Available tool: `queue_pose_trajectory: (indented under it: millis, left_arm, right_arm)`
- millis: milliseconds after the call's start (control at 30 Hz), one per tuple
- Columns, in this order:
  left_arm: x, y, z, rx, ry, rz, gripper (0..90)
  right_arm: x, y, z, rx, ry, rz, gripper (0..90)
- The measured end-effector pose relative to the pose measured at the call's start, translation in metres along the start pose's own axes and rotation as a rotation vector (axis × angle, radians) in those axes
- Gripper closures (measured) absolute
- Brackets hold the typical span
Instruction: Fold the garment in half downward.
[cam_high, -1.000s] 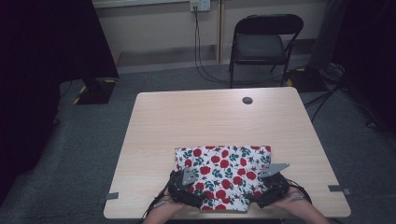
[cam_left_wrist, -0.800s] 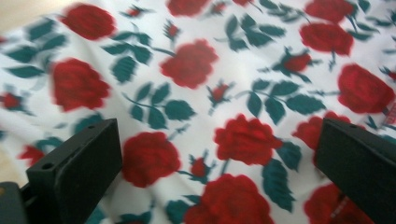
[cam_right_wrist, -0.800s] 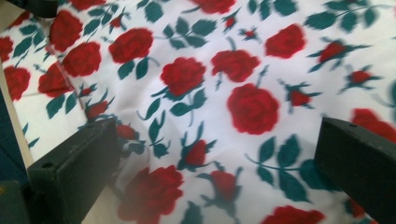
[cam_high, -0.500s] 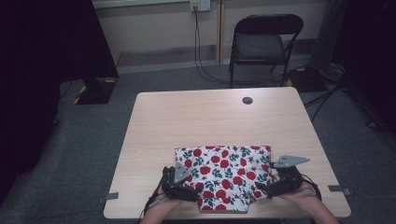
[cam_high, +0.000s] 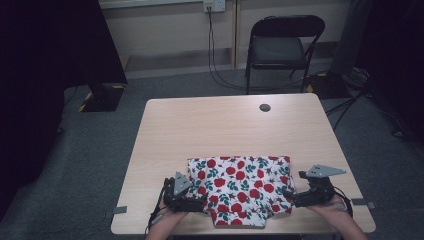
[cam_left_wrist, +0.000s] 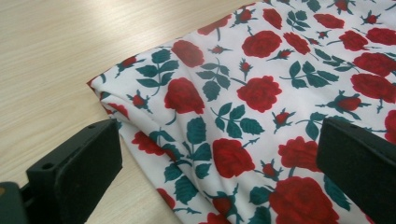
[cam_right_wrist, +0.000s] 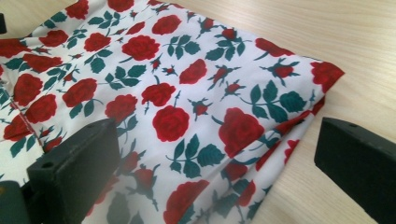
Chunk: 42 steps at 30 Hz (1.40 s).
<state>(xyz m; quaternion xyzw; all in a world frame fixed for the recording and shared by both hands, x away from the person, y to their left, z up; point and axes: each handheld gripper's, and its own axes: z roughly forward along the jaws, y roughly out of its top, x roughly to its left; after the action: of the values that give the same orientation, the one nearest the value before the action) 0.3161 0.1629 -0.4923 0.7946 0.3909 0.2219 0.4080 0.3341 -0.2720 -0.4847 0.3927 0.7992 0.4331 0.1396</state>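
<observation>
Rose-print cloth (cam_high: 240, 187) between two low, wide-open grippers, left gripper (cam_high: 186, 196) and right gripper (cam_high: 306, 192), at its sides.

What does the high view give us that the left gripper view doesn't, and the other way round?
High view alone: the whole table, a dark round disc near its far edge, a folding chair behind, the right gripper at the cloth's right edge.
Left gripper view alone: close detail of the stacked fold layers at the cloth's corner, and both black jaws standing wide apart.
Both: the rose-print cloth lying folded on the wooden tabletop, with the left gripper at its left edge.
</observation>
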Motion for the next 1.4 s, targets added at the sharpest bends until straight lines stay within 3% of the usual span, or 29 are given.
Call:
queue_pose_trajectory:
  millis: [467,800,1133,1400]
  left_arm:
    - [0.020,-0.014,-0.012,-0.015,0.073,-0.078,0.1]
    - [0.034,-0.021,-0.024,-0.042,0.125,-0.125,0.0]
    - [0.046,-0.032,-0.033,-0.046,0.159,-0.171,0.1]
    - [0.054,-0.041,-0.038,-0.061,0.175,-0.235,0.0]
  right_arm:
    - [-0.018,-0.013,-0.015,-0.046,-0.059,0.081,0.0]
    - [-0.029,-0.020,-0.027,-0.118,-0.121,0.141,0.0]
    - [-0.044,-0.034,-0.044,-0.139,-0.184,0.186,0.0]
    - [-0.053,-0.048,-0.056,-0.149,-0.233,0.221,0.0]
